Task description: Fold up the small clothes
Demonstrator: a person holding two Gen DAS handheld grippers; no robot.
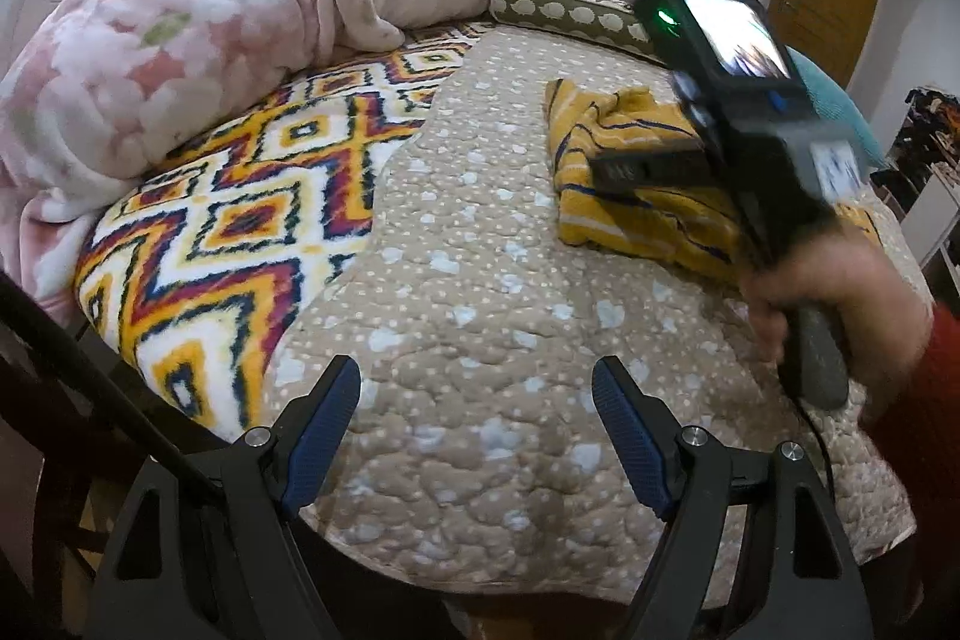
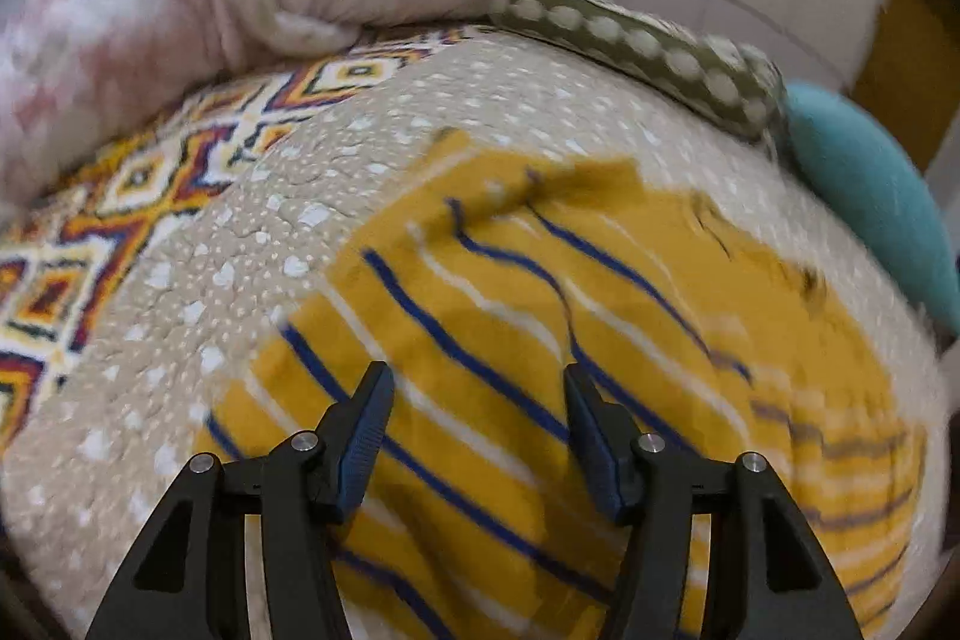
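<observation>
A mustard-yellow garment point(image 2: 540, 292) with blue and white stripes lies partly folded on the beige dotted quilt point(image 2: 198, 280). My right gripper point(image 2: 478, 373) hovers just over its near left part, open, with nothing between the blue pads; the picture is blurred by motion. In the left wrist view the same garment point(image 1: 636, 214) lies at the right, partly hidden by the right tool's black body point(image 1: 762, 118), which a hand point(image 1: 840, 292) in a red sleeve holds. My left gripper point(image 1: 475, 367) stands open and empty over bare quilt point(image 1: 480, 232), well short of the garment.
A bundled pink floral blanket point(image 1: 198, 28) fills the far left of the bed, beside a zigzag-patterned fleece point(image 1: 240, 208). An olive dotted pillow point(image 1: 570, 10) and a teal cushion point(image 2: 870, 196) lie at the far side. The quilt's near edge point(image 1: 540, 586) drops off below the left gripper.
</observation>
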